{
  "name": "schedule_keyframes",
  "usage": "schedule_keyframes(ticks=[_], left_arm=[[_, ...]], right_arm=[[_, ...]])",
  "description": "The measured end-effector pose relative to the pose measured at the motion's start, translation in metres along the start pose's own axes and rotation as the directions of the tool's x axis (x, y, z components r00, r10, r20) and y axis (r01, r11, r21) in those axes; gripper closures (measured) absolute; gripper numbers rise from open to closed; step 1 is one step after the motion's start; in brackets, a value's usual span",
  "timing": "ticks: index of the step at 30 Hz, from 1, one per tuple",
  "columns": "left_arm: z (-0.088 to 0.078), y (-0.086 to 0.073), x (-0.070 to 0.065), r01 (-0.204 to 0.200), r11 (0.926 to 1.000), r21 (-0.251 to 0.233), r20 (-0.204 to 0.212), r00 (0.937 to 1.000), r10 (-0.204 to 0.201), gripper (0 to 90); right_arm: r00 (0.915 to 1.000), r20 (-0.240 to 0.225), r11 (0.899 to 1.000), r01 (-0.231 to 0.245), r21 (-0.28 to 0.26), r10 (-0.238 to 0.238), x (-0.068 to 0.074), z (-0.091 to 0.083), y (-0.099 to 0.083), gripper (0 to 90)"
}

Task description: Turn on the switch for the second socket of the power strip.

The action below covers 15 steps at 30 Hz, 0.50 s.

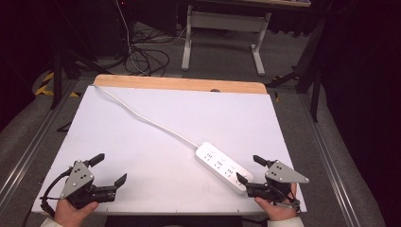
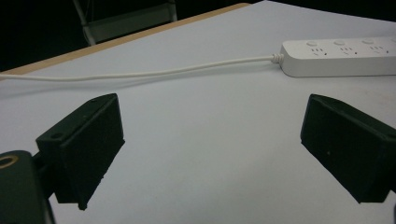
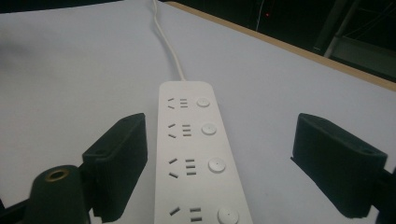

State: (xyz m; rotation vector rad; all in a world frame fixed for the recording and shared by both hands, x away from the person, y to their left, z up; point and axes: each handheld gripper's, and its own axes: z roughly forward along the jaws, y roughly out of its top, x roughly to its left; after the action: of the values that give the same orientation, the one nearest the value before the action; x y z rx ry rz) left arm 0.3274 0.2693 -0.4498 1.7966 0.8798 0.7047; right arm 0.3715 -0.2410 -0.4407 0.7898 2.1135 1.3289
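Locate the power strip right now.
High view: the white power strip lies diagonally on the table's near right part, its near end just before the open right gripper.

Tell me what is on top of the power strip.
Nothing lies on the power strip: its top shows four socket sets, each with a round button. The right tool stands open astride its near end. Its underside against the table is hidden.

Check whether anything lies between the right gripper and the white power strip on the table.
Nothing visible does. The right gripper has its jaws open just short of the power strip's near end, with bare table around it. The strip's cord runs off from its far end.
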Motion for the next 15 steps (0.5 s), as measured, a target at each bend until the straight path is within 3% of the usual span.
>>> schedule_keyframes(ticks=[6, 15], left_arm=[[-0.0003, 0.0005, 0.0005, -0.008, 0.9999, 0.006, -0.007, 0.9999, 0.008, 6.9], [-0.0018, 0.0014, 0.0039, 0.048, 0.9988, 0.007, 0.014, 0.9988, -0.048, 6.5]], right_arm=[[1.0000, 0.001, 1.000, 0.005, 0.000, -0.005, 0.0007, 0.0004, 0.0002, 19.1], [0.9999, -0.003, 1.000, 0.010, 0.007, -0.010, 0.0016, 0.0007, 0.0010, 19.5]])
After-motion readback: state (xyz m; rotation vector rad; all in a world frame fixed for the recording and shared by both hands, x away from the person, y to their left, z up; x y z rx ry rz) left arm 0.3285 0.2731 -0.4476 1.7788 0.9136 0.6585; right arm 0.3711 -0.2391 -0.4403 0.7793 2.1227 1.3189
